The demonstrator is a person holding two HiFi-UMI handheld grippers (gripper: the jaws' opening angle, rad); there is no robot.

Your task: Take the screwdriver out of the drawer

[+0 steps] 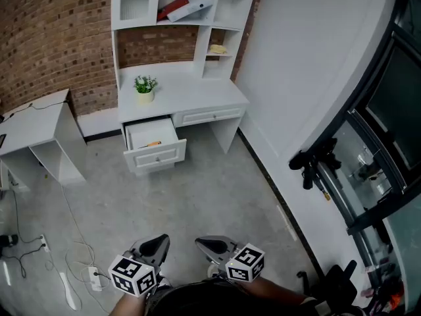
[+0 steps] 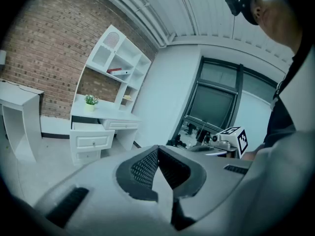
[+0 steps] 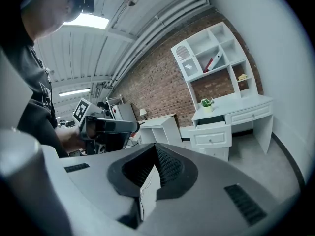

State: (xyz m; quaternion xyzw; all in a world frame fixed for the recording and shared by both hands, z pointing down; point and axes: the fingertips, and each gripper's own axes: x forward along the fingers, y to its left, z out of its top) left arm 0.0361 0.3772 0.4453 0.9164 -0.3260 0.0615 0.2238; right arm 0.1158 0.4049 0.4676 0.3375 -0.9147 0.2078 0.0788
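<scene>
Far across the room a white desk [image 1: 197,97] has its left drawer [image 1: 156,155] pulled open. Inside lies a small orange-handled screwdriver [image 1: 150,144]. Both grippers hang low at the bottom of the head view, well short of the desk. My left gripper [image 1: 160,243] has its jaws together with nothing between them, and my right gripper [image 1: 205,244] is the same. The open drawer [image 2: 90,137] appears small in the left gripper view and the drawer [image 3: 211,134] also in the right gripper view; the screwdriver is not visible in either.
A potted plant [image 1: 145,88] stands on the desk top under white shelves [image 1: 184,5]. A small white side table [image 1: 36,129] is at the left. Cables and a power strip [image 1: 71,288] lie on the floor at lower left. A white wall and windows [image 1: 368,143] run along the right.
</scene>
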